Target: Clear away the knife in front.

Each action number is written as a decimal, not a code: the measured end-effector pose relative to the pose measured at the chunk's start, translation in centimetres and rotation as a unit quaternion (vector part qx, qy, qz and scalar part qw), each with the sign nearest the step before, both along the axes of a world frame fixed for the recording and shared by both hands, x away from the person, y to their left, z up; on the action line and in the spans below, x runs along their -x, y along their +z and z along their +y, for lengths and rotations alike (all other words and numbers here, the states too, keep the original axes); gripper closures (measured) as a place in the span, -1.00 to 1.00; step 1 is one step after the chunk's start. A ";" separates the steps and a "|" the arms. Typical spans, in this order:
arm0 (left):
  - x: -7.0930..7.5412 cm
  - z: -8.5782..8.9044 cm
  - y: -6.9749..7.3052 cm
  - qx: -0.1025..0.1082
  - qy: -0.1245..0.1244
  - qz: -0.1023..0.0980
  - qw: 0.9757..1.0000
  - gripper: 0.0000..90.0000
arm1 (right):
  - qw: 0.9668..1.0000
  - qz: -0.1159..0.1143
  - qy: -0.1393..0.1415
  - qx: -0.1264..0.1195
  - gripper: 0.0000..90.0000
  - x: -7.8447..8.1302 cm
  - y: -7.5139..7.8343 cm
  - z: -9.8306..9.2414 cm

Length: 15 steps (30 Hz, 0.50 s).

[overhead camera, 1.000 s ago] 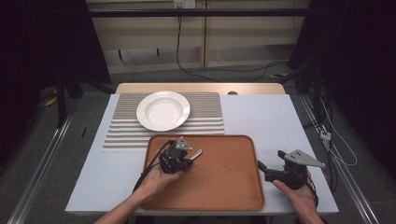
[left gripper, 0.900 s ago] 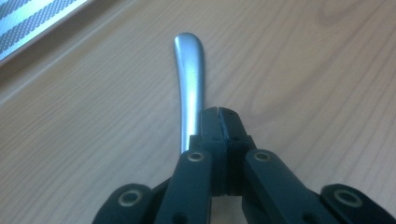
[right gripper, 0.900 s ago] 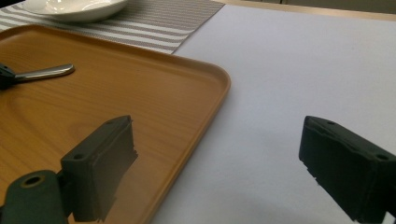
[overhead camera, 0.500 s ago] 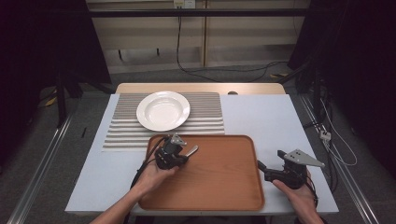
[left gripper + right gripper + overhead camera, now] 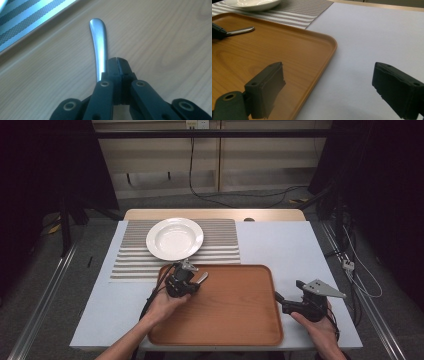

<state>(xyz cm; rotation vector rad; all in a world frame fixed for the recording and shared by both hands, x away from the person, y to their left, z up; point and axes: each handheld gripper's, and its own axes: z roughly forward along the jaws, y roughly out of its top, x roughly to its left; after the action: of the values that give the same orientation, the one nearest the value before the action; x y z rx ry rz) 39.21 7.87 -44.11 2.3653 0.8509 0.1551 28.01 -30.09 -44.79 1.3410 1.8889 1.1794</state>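
Note:
A silvery metal utensil handle [image 5: 98, 42] sticks out from my left gripper [image 5: 117, 60], which is shut on it; the utensil's other end is hidden by the jaws. In the high view that left gripper [image 5: 192, 283] hovers over the far left corner of the wooden tray [image 5: 235, 320], with the handle [image 5: 202, 279] pointing right. The handle [image 5: 240, 30] also appears far off in the right gripper view. My right gripper [image 5: 328, 77] is open and holds nothing, straddling the tray's right rim [image 5: 322, 67]. From above, the right gripper [image 5: 278, 298] sits at the tray's right edge.
A white plate [image 5: 174, 238] rests on a striped placemat [image 5: 220, 245] just beyond the tray. White tabletop [image 5: 285, 250] stretches to the right of the mat and tray. The table's edges drop to the floor on both sides.
My left gripper has shifted slightly left and farther away, toward the plate, keeping the utensil in its jaws. The right gripper has stayed put.

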 end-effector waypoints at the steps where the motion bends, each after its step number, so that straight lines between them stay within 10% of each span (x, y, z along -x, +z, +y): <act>1: 0.0 0.1 0.0 -0.003 0.005 -0.002 1.000 1.00 | 1.000 0.000 0.000 0.000 -0.77 0.0 0.0 0.0; 15: -0.3 1.8 0.2 -0.015 0.016 -0.004 1.000 1.00 | 1.000 -0.001 0.001 0.000 -0.77 0.0 0.0 0.0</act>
<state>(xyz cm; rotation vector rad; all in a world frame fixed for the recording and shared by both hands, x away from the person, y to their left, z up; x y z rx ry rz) 39.51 9.71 -43.94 2.3787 0.8898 0.1910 27.97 -30.05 -44.76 1.3388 1.8898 1.1807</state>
